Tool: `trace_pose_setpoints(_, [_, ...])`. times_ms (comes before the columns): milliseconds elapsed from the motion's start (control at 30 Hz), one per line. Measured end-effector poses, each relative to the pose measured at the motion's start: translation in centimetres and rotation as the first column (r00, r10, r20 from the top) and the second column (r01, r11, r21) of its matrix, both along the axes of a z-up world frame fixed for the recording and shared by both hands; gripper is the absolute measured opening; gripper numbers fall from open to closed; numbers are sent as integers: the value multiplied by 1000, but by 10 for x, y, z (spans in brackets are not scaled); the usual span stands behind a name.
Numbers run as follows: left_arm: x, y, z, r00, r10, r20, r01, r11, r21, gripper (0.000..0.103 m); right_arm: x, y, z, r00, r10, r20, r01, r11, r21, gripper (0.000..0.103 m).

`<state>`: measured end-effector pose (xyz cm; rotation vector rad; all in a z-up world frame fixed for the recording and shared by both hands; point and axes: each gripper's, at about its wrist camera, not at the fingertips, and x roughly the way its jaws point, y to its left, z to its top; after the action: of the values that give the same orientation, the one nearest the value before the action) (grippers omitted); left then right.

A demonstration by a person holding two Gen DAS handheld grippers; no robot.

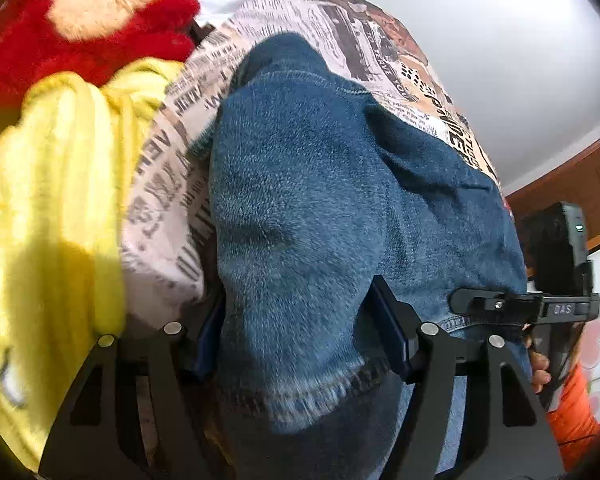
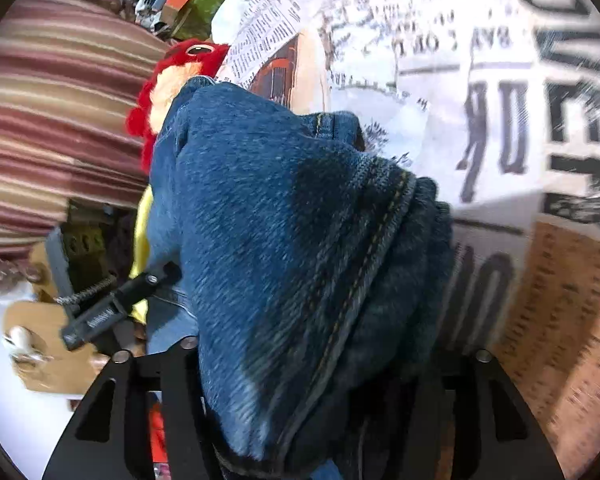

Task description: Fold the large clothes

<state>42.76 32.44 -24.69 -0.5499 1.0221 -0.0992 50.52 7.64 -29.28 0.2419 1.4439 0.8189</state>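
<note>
Across the newsprint-patterned bedspread (image 1: 380,40) we have one pair of blue jeans (image 1: 320,200), bunched lengthwise and carried at two points. At far left lie one yellow garment (image 1: 52,200) and one red plush toy (image 1: 80,40), both just beside the denim. Our left claw (image 1: 304,340) stands fairly wide with a hem end of the denim between its pads; whether they still press it we cannot tell. Further right, our right claw (image 2: 320,380) straddles a thick seamed wad of the same jeans (image 2: 300,220), its pads hidden under cloth, so its grip is unclear too. We judge this the laying-down step: next we must let the denim settle flat on the bedspread (image 2: 500,80) and smooth it before folding.
</note>
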Motion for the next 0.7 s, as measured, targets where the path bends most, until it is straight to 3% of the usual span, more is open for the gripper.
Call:
trace_pose_setpoints(133, [-23,-11,34,999,-6,54,-3,985,170,67,-20,-6,33,992,17,124,-6,996,-84,56])
trace_pose_setpoints(333, [-60,-39,70,988,-81,133,39,954,296,67,-54,-30,78,953,-2,302,45,990,-135,57])
trace_pose_setpoints(367, [-66,-45,71,987,-96,132,49,947,318,67,-58,-33,85,945,-7,327,56,989,-139,58])
trace_pose_setpoints(400, [-70,-51,70,986,-107,129,58,941,333,67,-64,-39,90,937,-15,350,66,988,-136,64])
trace_pose_setpoints(433, [-74,-58,69,985,-120,125,69,935,348,67,-68,-42,94,931,-26,365,79,988,-131,76])
trace_pose_setpoints(500, [-80,-69,64,984,-140,114,88,924,371,67,-79,-47,100,924,-48,379,96,990,-107,85])
trace_pose_setpoints(633, [-94,-85,44,987,-152,55,115,901,419,67,-91,-29,90,937,13,349,36,991,-132,85])
trace_pose_setpoints(700, [-104,-86,36,990,-135,45,100,884,457,75,-95,-23,75,941,34,337,28,984,-176,85])
